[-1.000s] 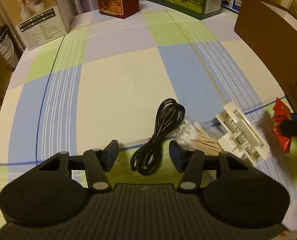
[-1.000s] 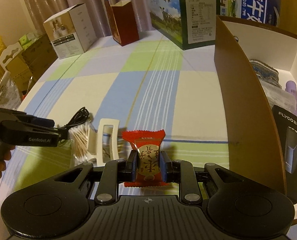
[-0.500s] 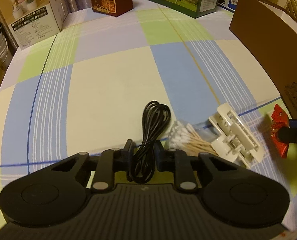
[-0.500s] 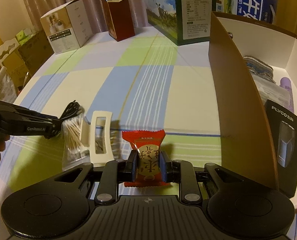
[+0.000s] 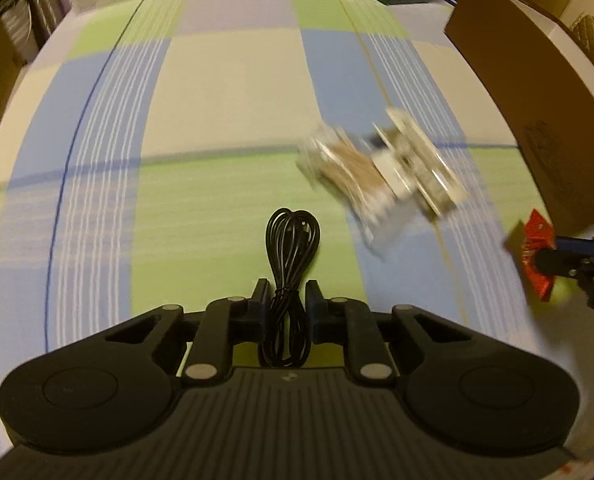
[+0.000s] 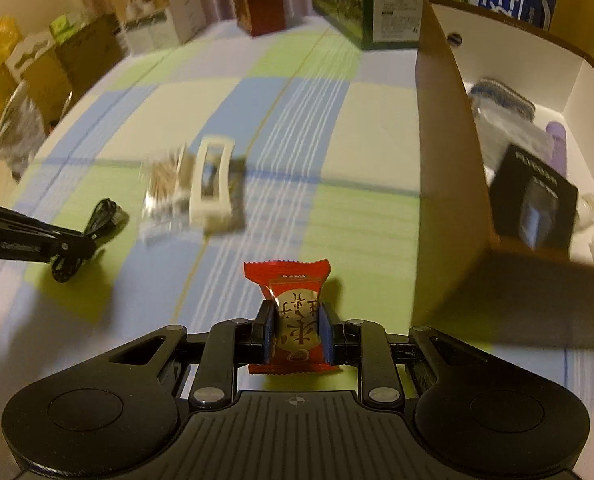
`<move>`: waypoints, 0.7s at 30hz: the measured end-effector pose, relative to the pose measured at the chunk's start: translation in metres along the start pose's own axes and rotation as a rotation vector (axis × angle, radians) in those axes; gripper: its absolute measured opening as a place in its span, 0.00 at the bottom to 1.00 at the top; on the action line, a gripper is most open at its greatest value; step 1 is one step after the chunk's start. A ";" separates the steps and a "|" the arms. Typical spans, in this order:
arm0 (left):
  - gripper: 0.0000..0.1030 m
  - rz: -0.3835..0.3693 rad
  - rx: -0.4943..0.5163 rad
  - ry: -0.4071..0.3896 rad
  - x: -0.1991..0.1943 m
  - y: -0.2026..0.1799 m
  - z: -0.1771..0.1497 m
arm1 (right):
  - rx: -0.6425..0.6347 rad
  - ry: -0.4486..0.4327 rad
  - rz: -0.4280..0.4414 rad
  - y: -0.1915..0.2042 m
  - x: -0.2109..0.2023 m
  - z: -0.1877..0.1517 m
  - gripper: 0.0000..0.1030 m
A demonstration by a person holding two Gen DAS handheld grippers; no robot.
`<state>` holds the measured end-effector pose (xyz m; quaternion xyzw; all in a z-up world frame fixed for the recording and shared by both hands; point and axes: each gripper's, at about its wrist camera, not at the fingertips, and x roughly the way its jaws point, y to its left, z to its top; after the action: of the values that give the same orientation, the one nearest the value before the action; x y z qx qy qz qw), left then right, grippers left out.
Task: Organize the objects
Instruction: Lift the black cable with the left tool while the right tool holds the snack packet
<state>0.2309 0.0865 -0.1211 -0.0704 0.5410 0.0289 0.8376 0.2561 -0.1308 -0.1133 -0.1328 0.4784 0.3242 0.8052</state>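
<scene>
While left gripper [image 5: 285, 306] clamps cable [image 5: 293, 240], snack [image 6: 295, 316] (red) pinched

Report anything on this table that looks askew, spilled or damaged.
Nothing looks spilled or damaged. The clear packet of cotton swabs and the white plastic hair claw lie loose beside each other on the checked cloth, not yet in the brown cardboard box.

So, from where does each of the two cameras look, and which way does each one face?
Left wrist: on the left gripper, looking steeply down at the checked cloth; its fingers clamp the black cable.
Right wrist: on the right gripper, facing the cloth and open cardboard box; its fingers clamp the red snack packet.
Shared: cable, packet, cotton swabs, white clip, and each view shows the other gripper.
</scene>
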 end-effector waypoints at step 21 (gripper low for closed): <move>0.19 -0.049 0.045 -0.009 -0.003 -0.044 -0.035 | -0.071 -0.002 -0.008 -0.001 -0.014 -0.041 0.41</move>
<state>0.2037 0.0381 -0.1288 -0.0649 0.5359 -0.0036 0.8418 0.2237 -0.1586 -0.1222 -0.1626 0.4655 0.3378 0.8017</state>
